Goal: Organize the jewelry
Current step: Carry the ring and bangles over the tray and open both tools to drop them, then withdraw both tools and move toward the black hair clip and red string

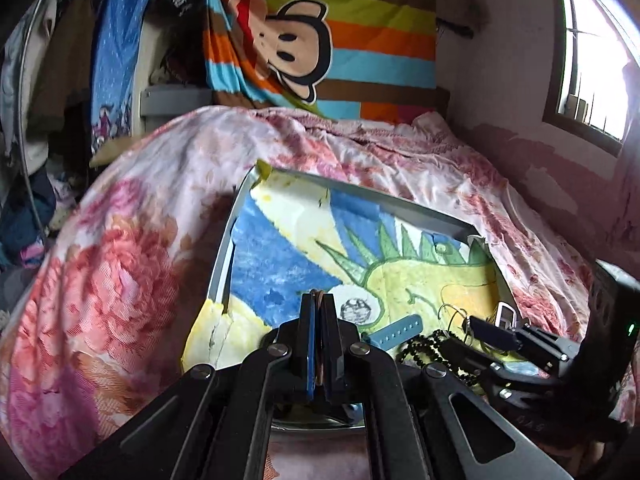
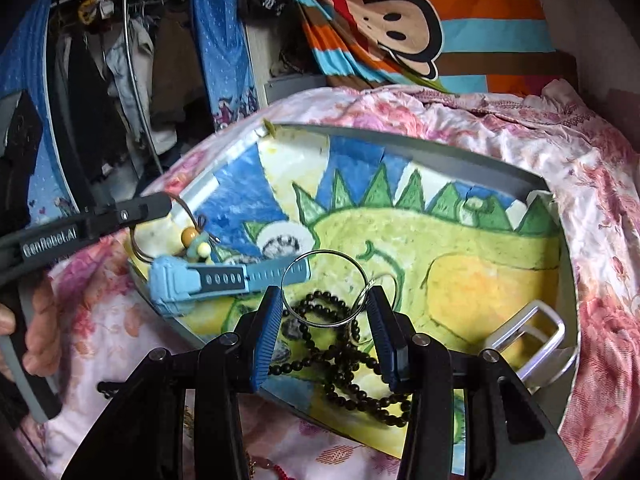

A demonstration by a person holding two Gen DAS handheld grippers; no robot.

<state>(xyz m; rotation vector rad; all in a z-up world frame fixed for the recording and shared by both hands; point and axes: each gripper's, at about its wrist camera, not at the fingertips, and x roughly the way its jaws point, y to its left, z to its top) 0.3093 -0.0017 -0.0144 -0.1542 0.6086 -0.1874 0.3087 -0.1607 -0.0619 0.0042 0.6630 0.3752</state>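
Note:
A grey tray (image 2: 440,144) lined with a dinosaur drawing lies on the flowered bedspread. In the right wrist view my right gripper (image 2: 324,312) is open around a silver hoop (image 2: 324,322), above a black bead necklace (image 2: 352,364). A blue watch (image 2: 200,282) and a small figure charm (image 2: 196,242) lie at the tray's left. My left gripper (image 1: 319,304) is shut on a thin brown cord loop (image 1: 319,294); in the right wrist view its fingers (image 2: 156,202) hold that cord loop (image 2: 138,244) over the tray's left edge. The tray (image 1: 360,190) also shows in the left wrist view.
A silver rectangular buckle (image 2: 536,332) lies at the tray's right edge. The bedspread (image 1: 120,260) surrounds the tray. A striped monkey blanket (image 1: 320,40) hangs behind, clothes hang at the left (image 2: 120,80), a window is on the right (image 1: 592,48).

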